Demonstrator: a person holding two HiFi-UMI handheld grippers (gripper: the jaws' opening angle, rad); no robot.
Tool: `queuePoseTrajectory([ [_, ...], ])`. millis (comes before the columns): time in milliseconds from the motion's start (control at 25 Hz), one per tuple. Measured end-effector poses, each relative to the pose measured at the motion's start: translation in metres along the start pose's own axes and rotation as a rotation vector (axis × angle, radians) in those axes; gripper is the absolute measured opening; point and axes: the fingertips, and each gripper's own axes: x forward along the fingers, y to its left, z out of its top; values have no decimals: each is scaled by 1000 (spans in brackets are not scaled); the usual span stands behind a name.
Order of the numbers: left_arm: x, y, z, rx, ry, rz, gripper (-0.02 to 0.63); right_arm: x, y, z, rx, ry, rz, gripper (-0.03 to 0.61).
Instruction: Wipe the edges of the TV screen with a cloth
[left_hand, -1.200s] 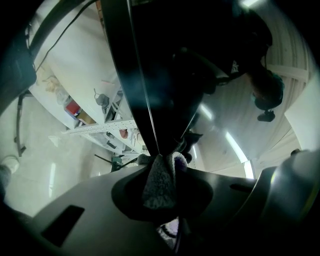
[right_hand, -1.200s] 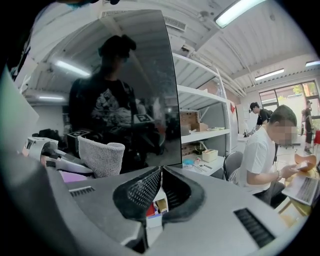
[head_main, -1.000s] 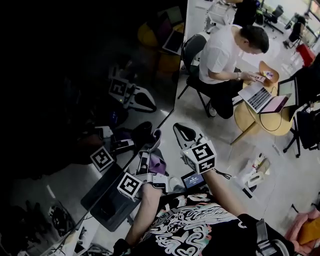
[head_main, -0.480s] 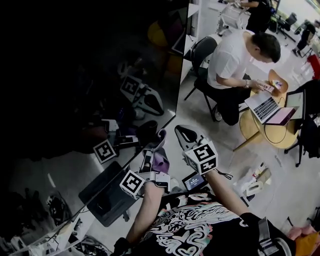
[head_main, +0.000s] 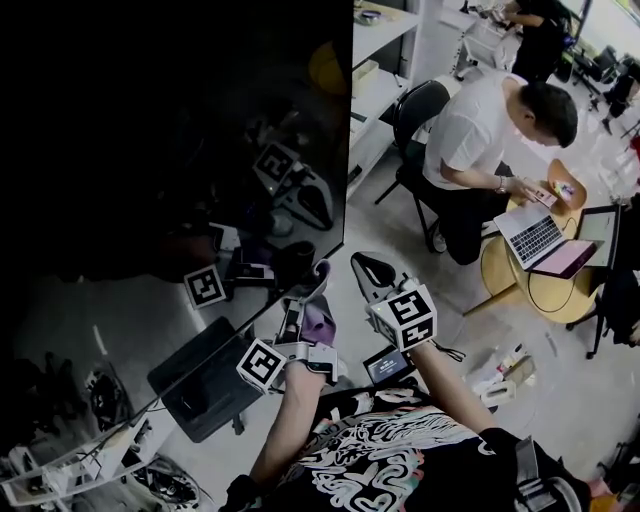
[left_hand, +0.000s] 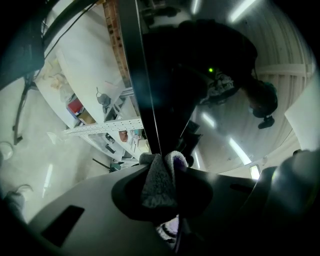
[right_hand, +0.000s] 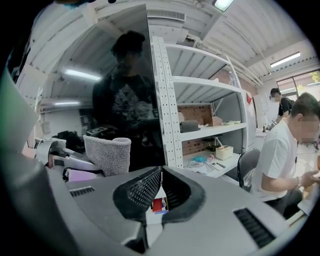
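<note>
The big dark TV screen (head_main: 200, 150) fills the left of the head view. Its right edge runs straight down to a lower corner. My left gripper (head_main: 312, 288) is shut on a grey and purple cloth (head_main: 320, 322) just below that corner. In the left gripper view the cloth (left_hand: 160, 180) sticks out past the jaws and touches the thin screen edge (left_hand: 150, 125). My right gripper (head_main: 364, 264) hovers just right of the left one, shut on nothing. In the right gripper view its tips (right_hand: 161, 172) meet, and the cloth (right_hand: 107, 155) and the screen (right_hand: 125, 100) show to the left.
A white shelf rack (head_main: 385, 40) stands right beside the screen's right edge. A seated person (head_main: 480, 130) on a black chair (head_main: 420, 105) works at a round wooden table (head_main: 520, 285) with a laptop (head_main: 535, 235). A dark flat box (head_main: 205, 385) lies below the screen.
The head view has swung a little to the left. The left gripper with the cloth stays at the screen's lower right corner, shifted only slightly. The right gripper has hardly moved.
</note>
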Motion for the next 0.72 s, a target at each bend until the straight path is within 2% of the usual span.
queuePoseTrajectory([
  [280, 17, -5, -13, 27, -4, 17, 61, -6, -19, 3, 5, 1, 10, 34],
  [720, 25, -7, -19, 29, 3, 6, 61, -21, -15, -4, -18, 16, 0, 34],
])
